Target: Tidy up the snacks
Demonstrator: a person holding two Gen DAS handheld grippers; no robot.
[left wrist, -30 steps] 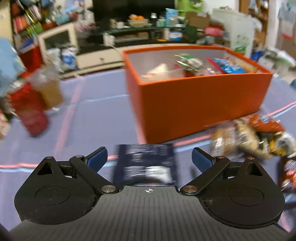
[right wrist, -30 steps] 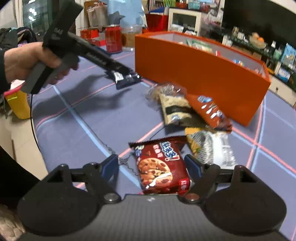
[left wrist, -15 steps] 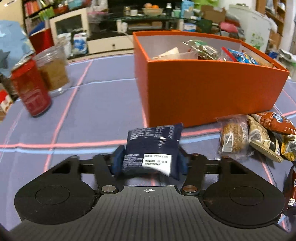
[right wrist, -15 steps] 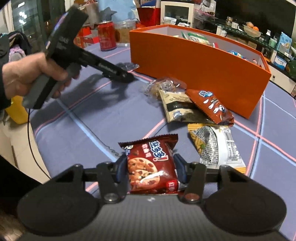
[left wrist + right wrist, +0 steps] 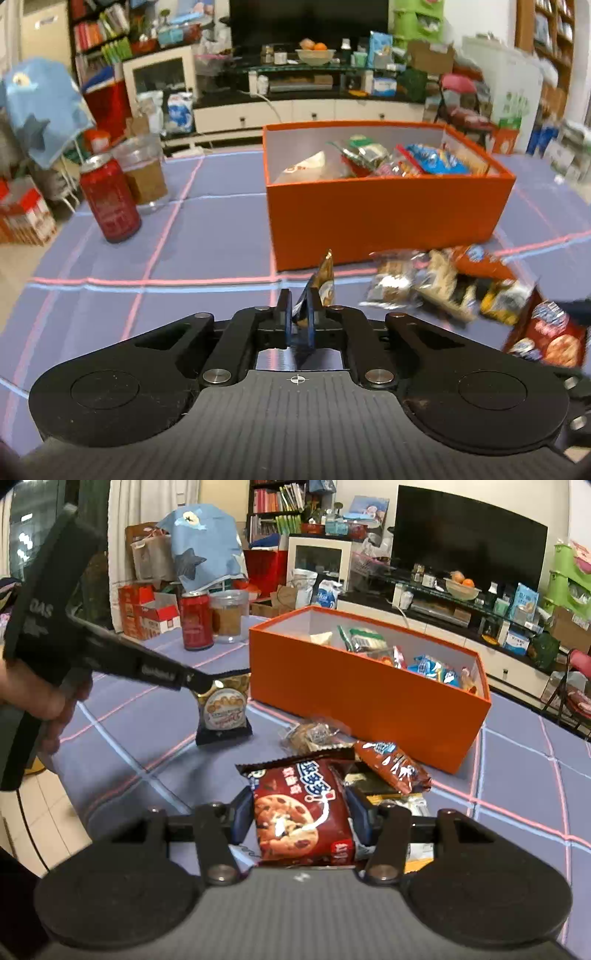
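Observation:
My left gripper (image 5: pixel 298 314) is shut on the top edge of a dark blue cookie pack (image 5: pixel 321 284), seen edge-on; in the right wrist view the pack (image 5: pixel 223 710) hangs upright from that gripper (image 5: pixel 199 686) above the cloth. My right gripper (image 5: pixel 301 812) is shut on a red chocolate-chip cookie pack (image 5: pixel 299 808), held above the table; it also shows in the left wrist view (image 5: pixel 546 338). The orange box (image 5: pixel 384 218) stands ahead with several snacks inside, also in the right wrist view (image 5: pixel 354 690).
Loose snack packs (image 5: pixel 436 284) lie before the box, also in the right wrist view (image 5: pixel 391 764). A red can (image 5: pixel 110 201) and a clear jar (image 5: pixel 146 177) stand at the left. The blue cloth-covered table (image 5: pixel 207 236) ends at the left; the floor lies beyond.
Both grippers closed on their packs and lifted them. The left pack now hangs edge-on, pinched thin between the fingers. Both views rose and see into the box.

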